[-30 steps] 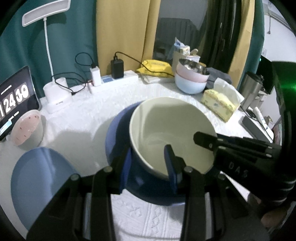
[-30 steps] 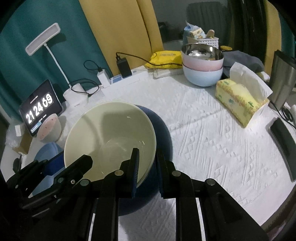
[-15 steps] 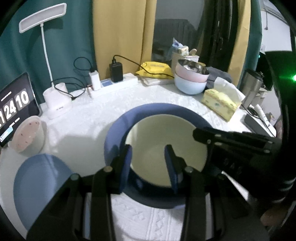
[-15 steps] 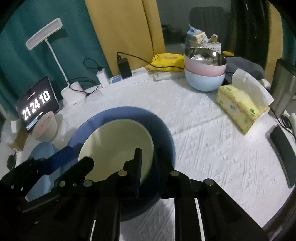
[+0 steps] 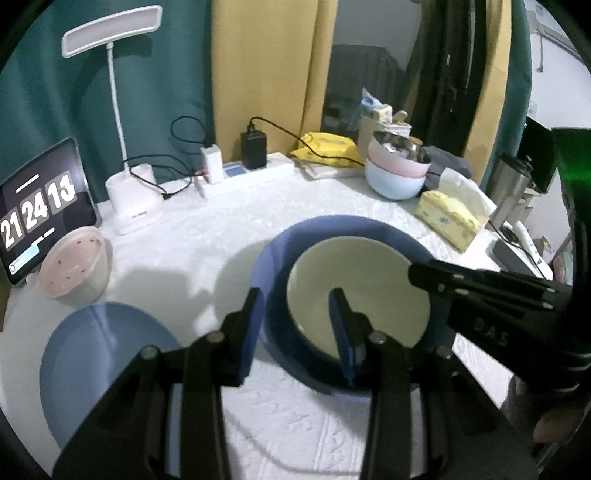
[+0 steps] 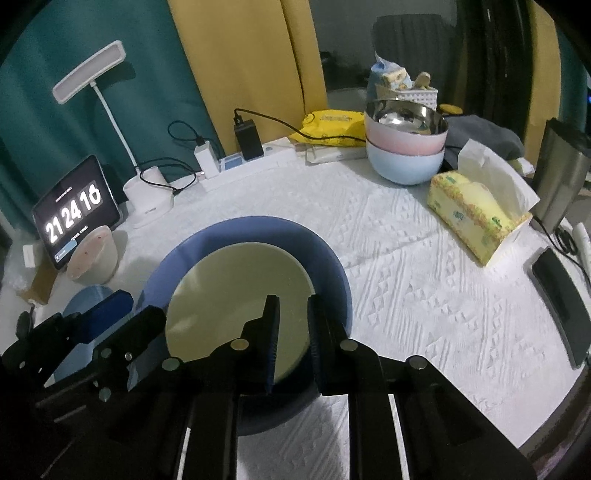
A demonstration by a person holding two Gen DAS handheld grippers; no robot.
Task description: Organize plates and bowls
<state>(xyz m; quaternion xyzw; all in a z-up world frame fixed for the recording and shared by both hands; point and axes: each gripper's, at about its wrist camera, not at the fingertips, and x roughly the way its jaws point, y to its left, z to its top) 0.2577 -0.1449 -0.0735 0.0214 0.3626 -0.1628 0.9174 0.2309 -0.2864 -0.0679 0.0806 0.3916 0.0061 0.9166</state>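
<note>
The round cream bowl [image 6: 236, 295] sits nested inside the larger dark-blue bowl [image 6: 325, 266] on the white tablecloth [image 6: 424, 277]. The left gripper [image 5: 297, 325] straddles both near rims, its grip uncertain. The right gripper [image 6: 293, 339] clamps the same two rims.

Both cameras sit low at the near edge of the table [image 5: 207, 236], each looking down and forward along its own fingers toward the far curtains. The left view looks from the near left, the right view from the near right. Both are close to the nested bowls [image 5: 354, 295] [image 6: 240, 295] and share them, the clock [image 5: 40, 210] [image 6: 74, 218], the lamp [image 5: 110, 33] [image 6: 88, 70] and the far bowl stack [image 5: 399, 170] [image 6: 406, 144].
</note>
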